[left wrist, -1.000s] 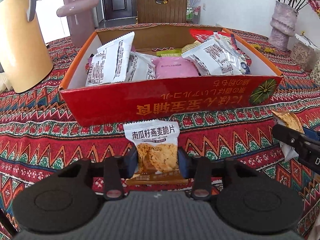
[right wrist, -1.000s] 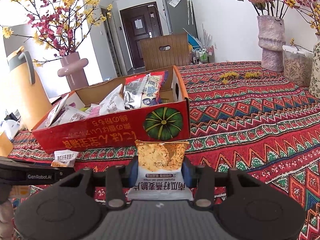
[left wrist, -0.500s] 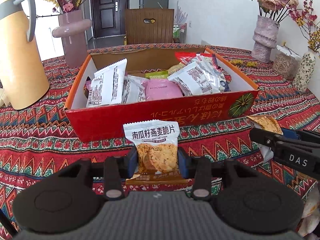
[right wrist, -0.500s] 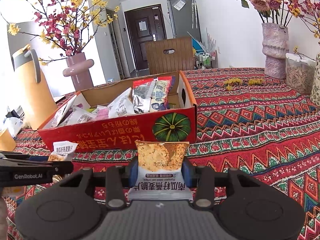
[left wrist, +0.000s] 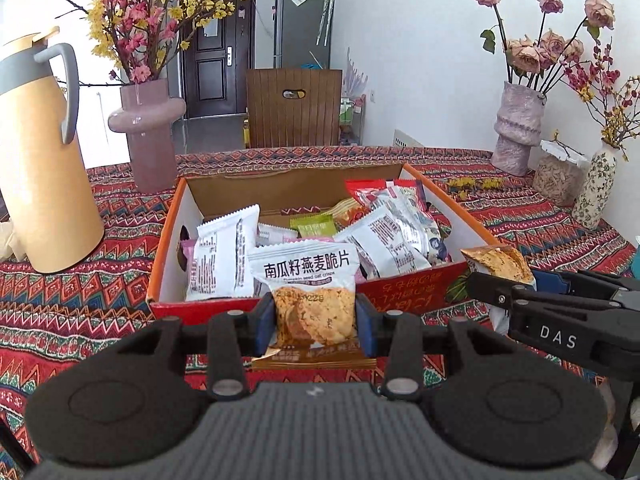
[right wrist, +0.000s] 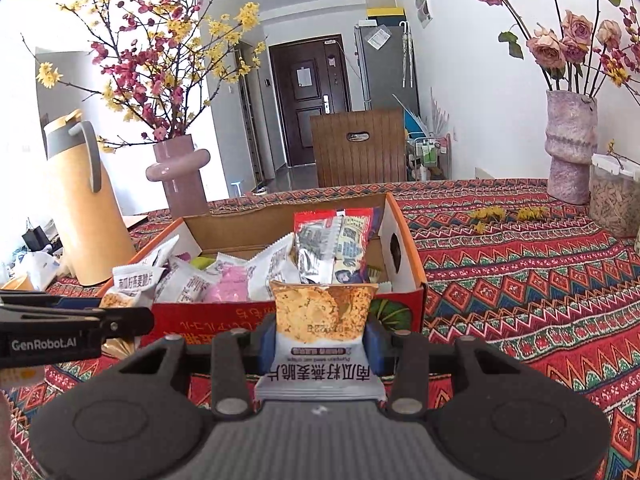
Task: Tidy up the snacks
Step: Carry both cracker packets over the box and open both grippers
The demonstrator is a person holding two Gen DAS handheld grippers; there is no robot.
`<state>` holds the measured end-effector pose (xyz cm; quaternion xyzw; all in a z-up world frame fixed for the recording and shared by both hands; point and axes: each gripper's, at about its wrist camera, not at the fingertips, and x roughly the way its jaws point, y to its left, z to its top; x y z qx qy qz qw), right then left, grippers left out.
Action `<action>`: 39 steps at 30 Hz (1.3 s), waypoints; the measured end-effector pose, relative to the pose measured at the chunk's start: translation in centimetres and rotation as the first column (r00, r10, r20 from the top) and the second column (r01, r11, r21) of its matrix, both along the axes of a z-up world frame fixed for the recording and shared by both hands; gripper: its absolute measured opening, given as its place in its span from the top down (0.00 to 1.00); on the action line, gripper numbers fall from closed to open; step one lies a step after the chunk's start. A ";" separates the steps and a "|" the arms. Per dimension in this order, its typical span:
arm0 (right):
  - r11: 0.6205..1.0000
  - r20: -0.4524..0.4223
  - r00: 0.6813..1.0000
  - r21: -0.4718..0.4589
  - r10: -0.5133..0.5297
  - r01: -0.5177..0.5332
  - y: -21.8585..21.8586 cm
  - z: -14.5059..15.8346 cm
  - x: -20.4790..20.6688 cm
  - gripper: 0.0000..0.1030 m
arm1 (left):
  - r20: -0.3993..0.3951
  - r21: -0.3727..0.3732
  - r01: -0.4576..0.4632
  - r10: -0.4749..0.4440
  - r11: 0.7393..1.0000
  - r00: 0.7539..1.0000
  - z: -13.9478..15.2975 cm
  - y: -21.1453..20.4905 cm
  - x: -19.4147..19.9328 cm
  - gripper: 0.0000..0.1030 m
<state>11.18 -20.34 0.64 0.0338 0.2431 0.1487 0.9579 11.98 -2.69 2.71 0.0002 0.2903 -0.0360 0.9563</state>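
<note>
I have raised both crisp packets to the near wall of the box (left wrist: 256,306), left tongs (left wrist: 315,316) and right tongs (right wrist: 320,340) each clamped on one, ready to drop in

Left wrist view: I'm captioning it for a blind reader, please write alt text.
The left tongs grip an oat crisp packet upright before an open red box full of snack packets on a patterned tablecloth. The right tongs hold a matching packet beside it.
</note>
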 end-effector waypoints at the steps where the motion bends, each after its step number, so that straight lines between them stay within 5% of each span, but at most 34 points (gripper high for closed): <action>1: 1.000 0.006 1.000 -0.001 0.003 -0.003 0.2 0.2 0.2 0.59 | 0.007 0.001 0.000 0.000 1.000 1.000 0.2 0.1 0.2 0.60; 26: 0.999 0.103 0.993 -0.026 0.049 -0.047 5.2 3.0 8.2 0.59 | 0.113 -0.037 -0.068 0.072 0.997 0.991 2.6 3.1 7.2 0.60; 39: 0.999 0.128 0.991 -0.018 0.047 -0.045 5.9 2.1 10.6 0.59 | 0.152 -0.060 -0.115 0.123 0.991 0.981 1.7 4.3 9.8 0.60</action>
